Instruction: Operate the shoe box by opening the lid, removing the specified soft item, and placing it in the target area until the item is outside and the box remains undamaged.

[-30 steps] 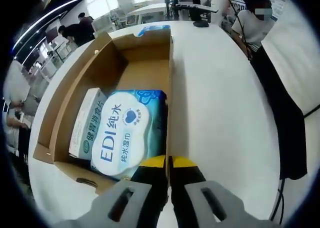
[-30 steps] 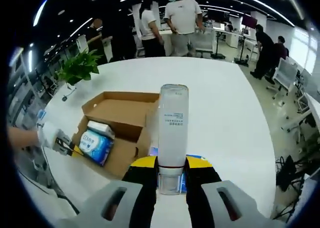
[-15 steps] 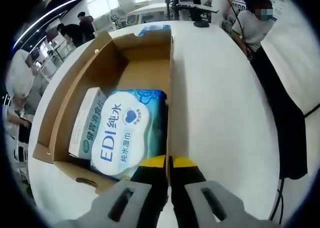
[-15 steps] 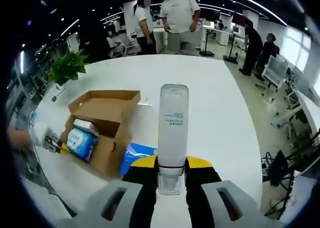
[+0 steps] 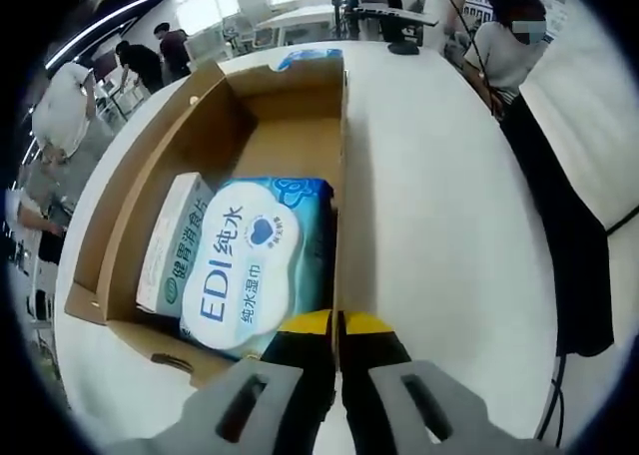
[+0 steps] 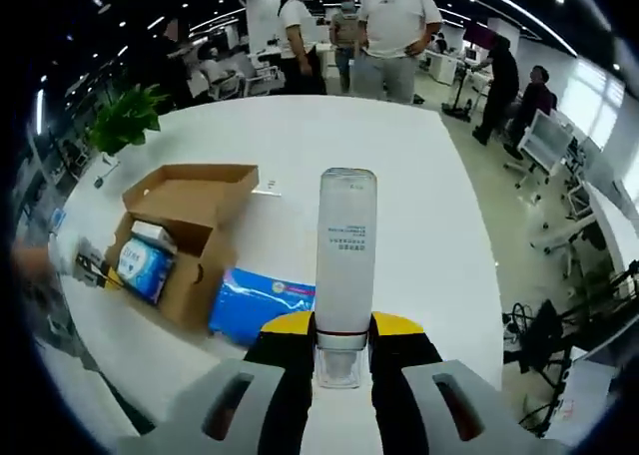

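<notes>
Right gripper view has my right gripper clenched on the tall white plastic bottle; I'd set it down upright, well clear of the open brown cardboard shoe box at far left, whose wall my left gripper pinches.

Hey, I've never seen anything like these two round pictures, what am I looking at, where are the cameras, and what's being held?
A person holds a two-jaw hand gripper in each hand, each carrying a fisheye camera that looks out along its jaws. In the left gripper view, the left gripper is shut on the edge of an open cardboard shoe box on a round white table. Inside lie a blue wet wipes pack and a smaller white carton. In the right gripper view, the right gripper is shut on a tall white bottle, held above the table. From there the box sits to the left, with a flat blue packet lying beside it.
</notes>
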